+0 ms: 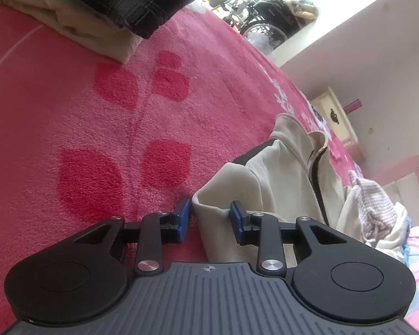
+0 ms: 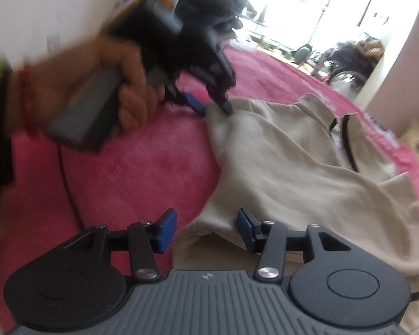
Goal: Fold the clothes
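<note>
the beige jacket [image 1: 279, 173] lies spread on the pink blanket [image 1: 83, 117], collar and dark zip toward the far right. in the left wrist view the left gripper [image 1: 211, 217] sits at the jacket's near corner, the folded hem edge between its blue pads [image 1: 183, 217], a gap showing on the left side, so the jaws are parted, not pinching. in the right wrist view the right gripper [image 2: 206, 230] hangs released over another corner, cloth lying between its spread pads. far left, a stack of folded clothes [image 1: 97, 8] waits. the person's hand [image 2: 103, 83] grips the left tool.
</note>
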Demonstrator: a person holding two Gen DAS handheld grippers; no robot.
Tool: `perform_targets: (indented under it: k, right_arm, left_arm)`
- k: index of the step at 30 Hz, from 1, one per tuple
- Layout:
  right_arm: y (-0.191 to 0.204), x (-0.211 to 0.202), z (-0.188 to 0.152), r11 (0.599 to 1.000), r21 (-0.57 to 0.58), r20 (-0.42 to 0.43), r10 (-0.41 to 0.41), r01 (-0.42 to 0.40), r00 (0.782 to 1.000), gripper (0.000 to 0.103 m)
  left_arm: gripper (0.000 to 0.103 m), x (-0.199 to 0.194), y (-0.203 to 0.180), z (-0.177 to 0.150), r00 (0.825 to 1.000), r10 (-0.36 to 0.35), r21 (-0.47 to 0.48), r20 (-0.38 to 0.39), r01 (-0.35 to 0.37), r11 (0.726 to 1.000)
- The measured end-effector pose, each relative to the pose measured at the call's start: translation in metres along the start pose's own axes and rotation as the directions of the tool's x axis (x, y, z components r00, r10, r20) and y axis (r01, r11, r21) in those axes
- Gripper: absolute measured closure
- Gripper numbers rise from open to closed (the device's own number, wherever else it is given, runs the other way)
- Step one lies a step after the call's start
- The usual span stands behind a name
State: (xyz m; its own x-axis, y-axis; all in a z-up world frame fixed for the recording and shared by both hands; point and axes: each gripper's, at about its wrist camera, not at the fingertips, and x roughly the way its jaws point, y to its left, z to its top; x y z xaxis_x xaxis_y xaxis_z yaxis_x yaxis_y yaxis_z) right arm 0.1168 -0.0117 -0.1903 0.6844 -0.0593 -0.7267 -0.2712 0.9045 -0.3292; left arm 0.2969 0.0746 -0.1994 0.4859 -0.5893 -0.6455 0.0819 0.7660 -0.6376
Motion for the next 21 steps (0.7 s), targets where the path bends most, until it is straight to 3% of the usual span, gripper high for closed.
perform_targets:
  k: [2,4,6,12,18,21]
  right_arm:
    - [0.008,0.000,-0.003,0.997,-0.059,0.006,-0.040,0.041,0.999,0.057]
    - [0.010,-0.003,-0.004,0.994,-0.088,0.002,-0.070,0.069,0.998,0.078]
    - [0.005,-0.004,-0.005,0.992,-0.096,-0.006,-0.079,0.078,0.997,0.086]
    - [-0.020,-0.016,-0.003,0.996,-0.044,-0.014,0.071,-0.071,0.997,0.087]
    - [-0.021,-0.001,-0.016,0.975,-0.120,-0.001,0.186,-0.185,0.983,0.086]
    - [0.002,0.003,-0.024,0.968,-0.224,0.035,0.127,-0.116,0.991,0.081]
  left_arm:
    - [0.072,-0.002,0.001,-0.002,1.000,-0.001,0.002,0.008,0.001,1.000]
    - [0.073,-0.002,0.001,-0.003,1.000,0.000,0.010,0.019,0.000,1.000]
    - [0.076,0.000,0.001,-0.004,0.999,0.002,0.020,0.040,-0.003,1.000]
    - [0.084,0.004,0.004,-0.004,0.996,0.001,0.037,0.092,-0.004,0.999]
    - [0.087,0.007,0.005,-0.006,0.989,0.010,0.059,0.149,-0.019,0.998]
    - [0.087,0.005,0.003,-0.006,0.986,0.015,0.068,0.165,-0.026,0.997]
